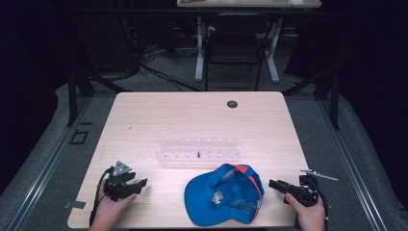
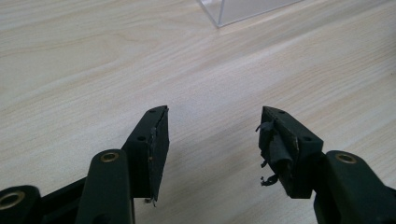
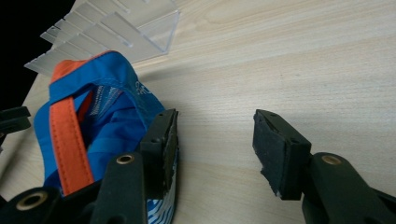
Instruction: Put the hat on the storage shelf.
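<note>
Two tongs, both gaping and empty: left gripper (image 1: 137,185) low at the table's (image 1: 192,115) near left, right gripper (image 1: 275,185) just beside one blue cap (image 1: 223,195) (upturned, orange strap showing) at the near edge. Beyond, one clear acrylic rack (image 1: 197,148) in mid-table.

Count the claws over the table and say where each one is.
2. The left claw is at the table's near left, jaws open over bare wood. The right claw is at the near right, jaws open beside the blue cap.
</note>
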`<action>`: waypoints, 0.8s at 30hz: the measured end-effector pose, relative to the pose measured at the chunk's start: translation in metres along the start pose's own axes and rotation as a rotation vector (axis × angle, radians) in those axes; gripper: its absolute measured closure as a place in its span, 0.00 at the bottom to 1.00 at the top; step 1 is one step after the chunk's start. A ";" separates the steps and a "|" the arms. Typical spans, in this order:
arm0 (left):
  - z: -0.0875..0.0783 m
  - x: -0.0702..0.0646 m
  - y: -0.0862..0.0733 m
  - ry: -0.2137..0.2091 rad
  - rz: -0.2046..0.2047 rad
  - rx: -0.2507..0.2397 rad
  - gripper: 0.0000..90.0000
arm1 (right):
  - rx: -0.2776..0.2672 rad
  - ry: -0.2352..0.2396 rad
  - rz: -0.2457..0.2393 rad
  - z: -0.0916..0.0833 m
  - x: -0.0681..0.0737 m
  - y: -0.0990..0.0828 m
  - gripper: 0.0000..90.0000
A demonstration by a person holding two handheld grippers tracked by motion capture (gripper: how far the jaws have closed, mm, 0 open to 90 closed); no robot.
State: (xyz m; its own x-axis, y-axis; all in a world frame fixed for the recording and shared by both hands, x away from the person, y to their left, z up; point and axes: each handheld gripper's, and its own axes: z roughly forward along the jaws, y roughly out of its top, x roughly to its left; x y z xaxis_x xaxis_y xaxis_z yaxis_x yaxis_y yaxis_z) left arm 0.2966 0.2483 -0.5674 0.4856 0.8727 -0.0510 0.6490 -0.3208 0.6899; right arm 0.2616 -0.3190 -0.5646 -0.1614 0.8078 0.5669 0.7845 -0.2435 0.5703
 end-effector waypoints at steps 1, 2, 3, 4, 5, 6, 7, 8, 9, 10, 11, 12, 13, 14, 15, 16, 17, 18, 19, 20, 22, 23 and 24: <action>0.000 0.000 0.000 -0.001 0.001 -0.002 0.48 | -0.002 -0.002 0.002 0.000 0.001 0.000 0.56; 0.000 -0.001 0.000 0.001 0.000 -0.003 0.48 | -0.002 0.004 -0.002 -0.001 0.001 0.000 0.56; -0.001 -0.001 0.000 0.000 -0.003 -0.005 0.48 | -0.008 0.008 0.000 -0.001 0.002 0.000 0.56; -0.001 -0.001 0.000 -0.002 -0.001 -0.006 0.48 | -0.002 0.003 -0.005 -0.002 0.003 0.000 0.56; -0.001 -0.001 0.000 -0.002 -0.003 -0.005 0.48 | -0.005 0.012 -0.004 -0.001 0.003 0.000 0.56; -0.001 -0.001 0.000 -0.002 -0.004 -0.005 0.48 | -0.002 0.015 -0.006 -0.001 0.004 0.000 0.56; -0.001 -0.001 0.000 -0.003 -0.003 -0.005 0.48 | 0.001 0.016 -0.008 -0.001 0.005 0.001 0.56; -0.002 -0.001 0.000 -0.003 -0.002 -0.005 0.48 | 0.005 0.025 -0.018 0.000 0.007 0.001 0.56; -0.002 -0.001 0.000 -0.005 0.000 -0.005 0.48 | 0.000 0.027 -0.017 0.000 0.009 0.001 0.56; -0.002 -0.001 0.000 -0.005 0.000 -0.005 0.48 | 0.000 0.027 -0.017 0.000 0.009 0.001 0.56; -0.002 -0.002 0.000 -0.005 0.004 -0.004 0.48 | 0.013 0.033 -0.046 -0.001 0.013 0.002 0.56; -0.002 -0.002 0.000 -0.006 0.003 -0.005 0.48 | 0.011 0.033 -0.059 -0.001 0.016 0.003 0.56; -0.002 -0.003 0.000 -0.006 0.005 -0.006 0.48 | 0.011 0.036 -0.065 -0.001 0.017 0.003 0.56; -0.002 -0.003 0.000 -0.008 0.005 -0.006 0.48 | 0.012 0.034 -0.074 -0.002 0.019 0.004 0.57; -0.003 -0.003 0.000 -0.009 0.007 -0.005 0.48 | 0.013 0.035 -0.075 -0.003 0.021 0.005 0.59; -0.003 -0.003 0.000 -0.009 0.007 -0.005 0.48 | 0.013 0.035 -0.075 -0.003 0.021 0.005 0.59; -0.003 -0.003 0.000 -0.014 0.006 -0.006 0.48 | 0.007 0.041 -0.068 -0.005 0.025 0.008 0.61; -0.003 -0.003 0.000 -0.012 0.008 -0.001 0.48 | 0.012 0.042 -0.066 -0.006 0.027 0.009 0.62; -0.002 -0.004 -0.001 -0.012 0.007 -0.007 0.48 | 0.016 0.045 -0.064 -0.008 0.029 0.012 0.63; -0.002 -0.004 -0.001 -0.012 0.006 -0.006 0.48 | 0.016 0.050 -0.069 -0.010 0.031 0.014 0.63; -0.002 -0.004 -0.001 -0.012 0.007 -0.006 0.48 | 0.023 0.064 -0.084 -0.012 0.036 0.017 0.63; -0.002 -0.004 -0.001 -0.010 0.009 -0.006 0.48 | 0.039 0.061 -0.103 -0.014 0.039 0.018 0.63; -0.002 -0.004 -0.001 -0.012 0.006 -0.004 0.48 | 0.043 0.083 -0.114 -0.013 0.042 0.019 0.63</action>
State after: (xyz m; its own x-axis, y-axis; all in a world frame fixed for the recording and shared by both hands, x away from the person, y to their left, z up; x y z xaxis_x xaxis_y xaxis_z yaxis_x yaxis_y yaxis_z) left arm 0.2928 0.2455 -0.5662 0.4966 0.8662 -0.0551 0.6434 -0.3248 0.6932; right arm 0.2615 -0.2962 -0.5222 -0.2985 0.7814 0.5480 0.7830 -0.1278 0.6087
